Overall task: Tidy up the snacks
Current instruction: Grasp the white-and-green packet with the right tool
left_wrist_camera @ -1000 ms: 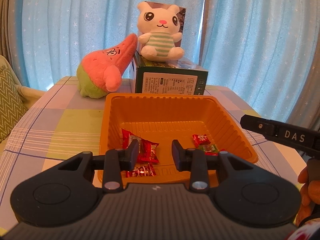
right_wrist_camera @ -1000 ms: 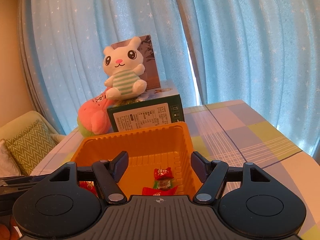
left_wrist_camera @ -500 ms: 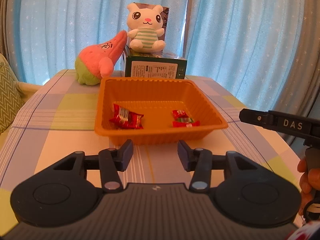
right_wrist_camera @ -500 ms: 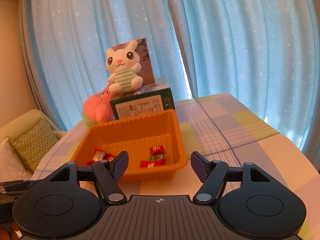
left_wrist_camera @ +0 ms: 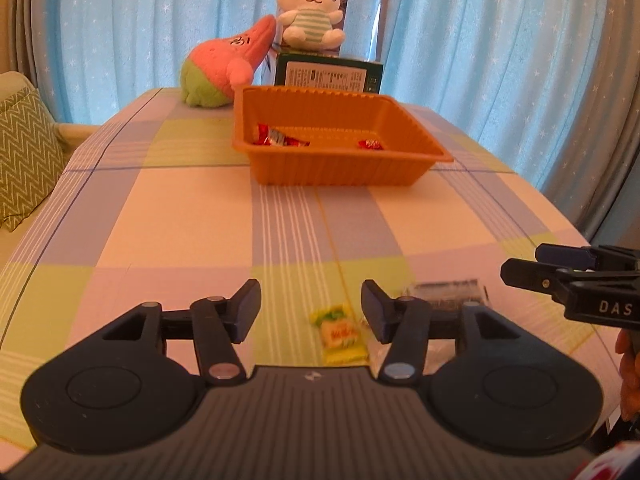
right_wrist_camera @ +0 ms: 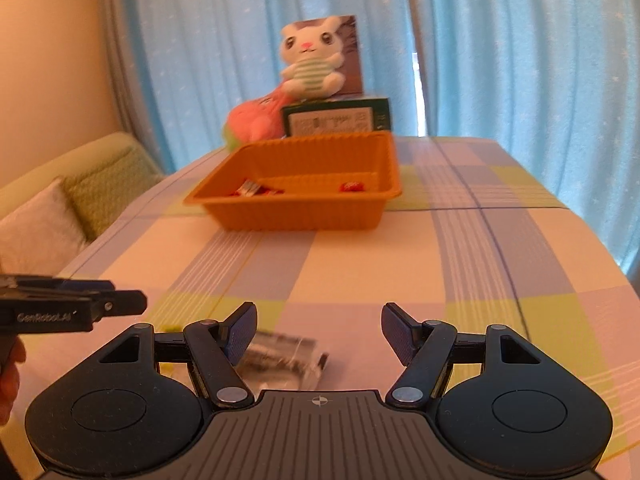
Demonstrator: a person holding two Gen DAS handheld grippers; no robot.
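Observation:
An orange tray [left_wrist_camera: 340, 168] stands mid-table and holds red-wrapped candies [left_wrist_camera: 276, 138], also seen in the right wrist view [right_wrist_camera: 296, 216]. A yellow-green candy [left_wrist_camera: 340, 334] lies on the cloth between the fingers of my open, empty left gripper [left_wrist_camera: 310, 314]. A dark clear-wrapped snack [left_wrist_camera: 444, 292] lies just right of it. In the right wrist view that snack [right_wrist_camera: 280, 356] lies by the left finger of my open, empty right gripper [right_wrist_camera: 318, 334]. Each gripper shows in the other's view, the right one [left_wrist_camera: 576, 284] and the left one [right_wrist_camera: 72, 306].
A checked tablecloth [left_wrist_camera: 180, 216] covers the table. Behind the tray stand a green box [left_wrist_camera: 328, 74], a white plush bunny [left_wrist_camera: 312, 8] on it and a pink plush [left_wrist_camera: 224, 68]. Blue curtains hang behind. A sofa with cushions [right_wrist_camera: 52, 216] stands on the left.
Both grippers have pulled back from the tray toward the near end of the table. The yellow-green candy and the dark snack have come into view. Both stayed open.

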